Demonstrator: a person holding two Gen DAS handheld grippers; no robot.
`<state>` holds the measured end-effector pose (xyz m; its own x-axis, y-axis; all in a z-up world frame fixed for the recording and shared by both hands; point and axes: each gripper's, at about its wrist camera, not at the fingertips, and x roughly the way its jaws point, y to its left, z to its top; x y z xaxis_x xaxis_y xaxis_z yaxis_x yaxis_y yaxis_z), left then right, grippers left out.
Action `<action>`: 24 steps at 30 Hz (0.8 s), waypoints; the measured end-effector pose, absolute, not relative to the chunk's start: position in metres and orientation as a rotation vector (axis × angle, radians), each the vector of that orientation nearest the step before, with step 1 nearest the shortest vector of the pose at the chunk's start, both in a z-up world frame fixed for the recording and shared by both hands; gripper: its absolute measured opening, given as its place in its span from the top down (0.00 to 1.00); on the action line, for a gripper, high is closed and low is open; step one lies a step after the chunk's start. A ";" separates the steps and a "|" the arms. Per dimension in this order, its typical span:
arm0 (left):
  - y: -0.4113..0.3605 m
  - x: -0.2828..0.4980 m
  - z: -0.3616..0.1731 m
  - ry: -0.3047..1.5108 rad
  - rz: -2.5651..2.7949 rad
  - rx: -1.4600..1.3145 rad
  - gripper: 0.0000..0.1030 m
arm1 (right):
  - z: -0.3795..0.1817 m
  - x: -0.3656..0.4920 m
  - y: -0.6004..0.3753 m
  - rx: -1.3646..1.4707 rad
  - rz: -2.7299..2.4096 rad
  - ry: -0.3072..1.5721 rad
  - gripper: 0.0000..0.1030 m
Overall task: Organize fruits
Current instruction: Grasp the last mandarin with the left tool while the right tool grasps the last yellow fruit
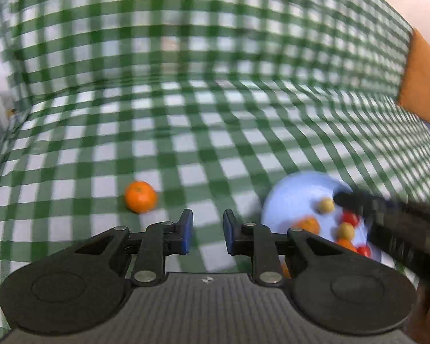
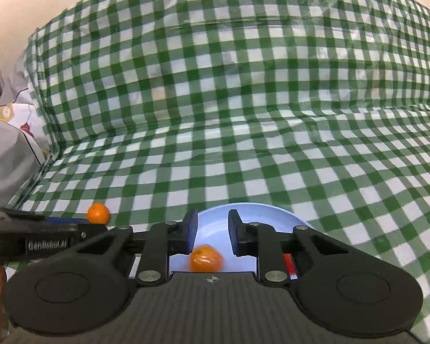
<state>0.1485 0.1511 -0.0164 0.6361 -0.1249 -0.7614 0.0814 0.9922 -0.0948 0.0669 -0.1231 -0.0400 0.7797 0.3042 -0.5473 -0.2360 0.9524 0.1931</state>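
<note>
A loose orange [image 1: 140, 196] lies on the green checked cloth, ahead and left of my left gripper [image 1: 208, 230], which is open and empty. A light blue plate [image 1: 289, 200] at the right holds several small fruits: oranges [image 1: 308, 225], yellow-green ones [image 1: 326, 205] and red ones [image 1: 350, 218]. My right gripper [image 2: 212, 232] is open and empty above the plate [image 2: 252, 212], with an orange [image 2: 205, 261] on the plate below its fingers. The loose orange also shows in the right wrist view [image 2: 98, 212]. The right gripper's body [image 1: 392, 226] reaches over the plate in the left wrist view.
The green checked cloth [image 2: 243, 114] covers the seat and rises up the back. An orange cushion [image 1: 421, 77] sits at the far right. Grey and white fabric [image 2: 5, 149] lies at the left edge. The left gripper's body [image 2: 28, 238] crosses the lower left.
</note>
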 end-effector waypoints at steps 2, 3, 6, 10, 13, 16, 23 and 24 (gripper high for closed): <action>0.177 0.161 -0.008 0.864 -0.058 -0.126 0.76 | -0.041 0.068 -0.112 0.139 0.334 0.601 0.76; 0.196 0.167 -0.004 0.861 -0.017 -0.180 0.76 | -0.044 0.069 -0.107 0.146 0.360 0.597 0.76; 0.239 0.177 -0.005 0.882 0.071 -0.311 0.76 | -0.057 0.070 -0.080 0.108 0.424 0.616 0.75; 0.277 0.185 -0.016 0.926 0.116 -0.425 0.76 | -0.065 0.073 -0.045 0.062 0.522 0.625 0.75; 0.284 0.191 -0.025 0.954 0.079 -0.455 0.75 | -0.071 0.080 -0.021 0.027 0.555 0.646 0.75; 0.284 0.196 -0.035 0.972 0.066 -0.454 0.73 | -0.073 0.087 -0.002 0.016 0.592 0.647 0.73; 0.274 0.215 -0.052 1.022 0.007 -0.488 0.58 | -0.087 0.102 0.035 -0.082 0.612 0.689 0.61; 0.271 0.217 -0.054 1.027 0.000 -0.483 0.58 | -0.090 0.104 0.037 -0.083 0.615 0.705 0.61</action>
